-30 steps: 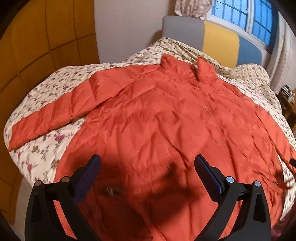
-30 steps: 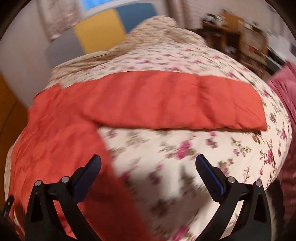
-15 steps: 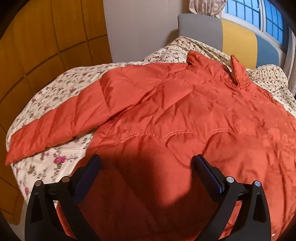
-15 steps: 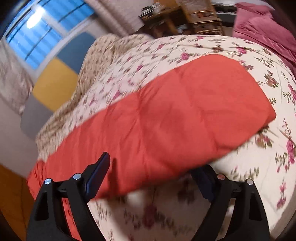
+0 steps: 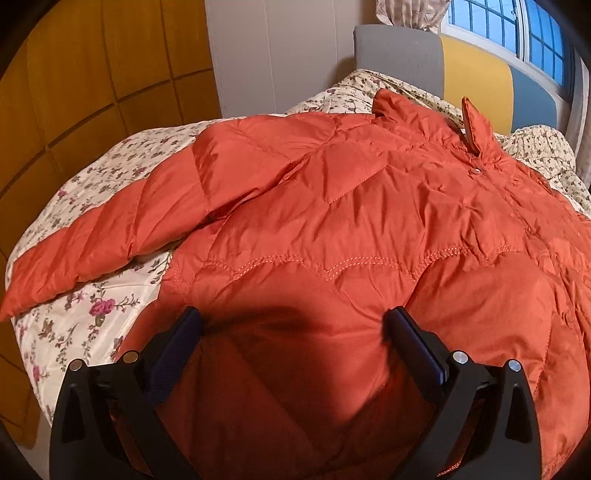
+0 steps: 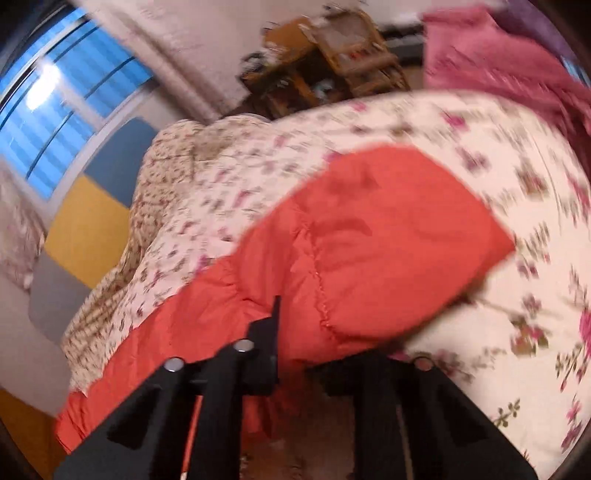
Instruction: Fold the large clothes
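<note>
An orange quilted jacket [image 5: 351,229] lies front up on the floral bedspread [image 5: 88,306], its collar [image 5: 476,129] toward the headboard and one sleeve [image 5: 110,247] spread to the left. My left gripper [image 5: 293,319] hovers open over the lower body panel, both fingertips touching or just above the fabric. In the blurred right wrist view the other sleeve [image 6: 388,240] lies across the bedspread [image 6: 535,295]. My right gripper [image 6: 295,332] has its jaws closing on this sleeve's near edge, with fabric bunched between them. One finger [image 6: 269,332] shows; the sleeve hides the other.
A grey, yellow and blue headboard [image 5: 476,81] and a window [image 5: 517,26] stand behind the bed. Wooden wall panels [image 5: 74,92] run along the left. Wooden furniture [image 6: 332,62] and a pink cloth [image 6: 509,62] lie beyond the bed's right side.
The left gripper came down and closer to the jacket's lower body, still open. The right gripper swung over to the sleeve, rolled, and closed from wide open onto its edge.
</note>
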